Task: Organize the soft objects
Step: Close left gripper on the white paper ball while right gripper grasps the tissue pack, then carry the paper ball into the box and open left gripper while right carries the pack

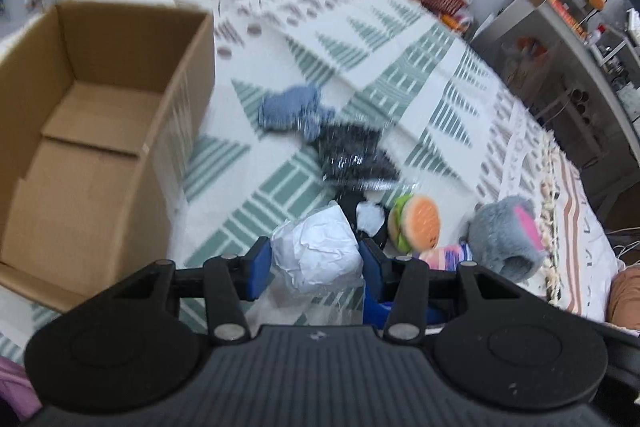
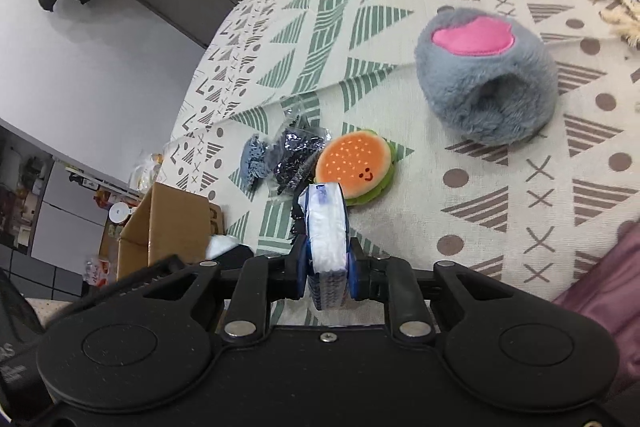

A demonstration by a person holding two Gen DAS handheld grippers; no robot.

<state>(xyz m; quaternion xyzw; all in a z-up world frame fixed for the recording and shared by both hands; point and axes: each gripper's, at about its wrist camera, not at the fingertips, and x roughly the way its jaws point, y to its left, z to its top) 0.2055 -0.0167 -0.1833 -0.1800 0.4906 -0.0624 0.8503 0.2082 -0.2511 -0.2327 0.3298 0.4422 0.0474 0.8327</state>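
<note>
Your left gripper (image 1: pixel 316 263) is squeezing a white crumpled bag (image 1: pixel 316 251); your right gripper (image 2: pixel 327 267) is pinching a tissue pack (image 2: pixel 326 227). The burger toy (image 2: pixel 356 167) is lying just beyond it.

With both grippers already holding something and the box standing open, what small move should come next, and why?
Probably swing the left gripper left over the open brown cardboard box and release. It is shut on a crumpled white paper-like bundle, the box looks empty and stands just to its left. The right gripper also grips a white and blue packet, but sits farther from the box.
</note>
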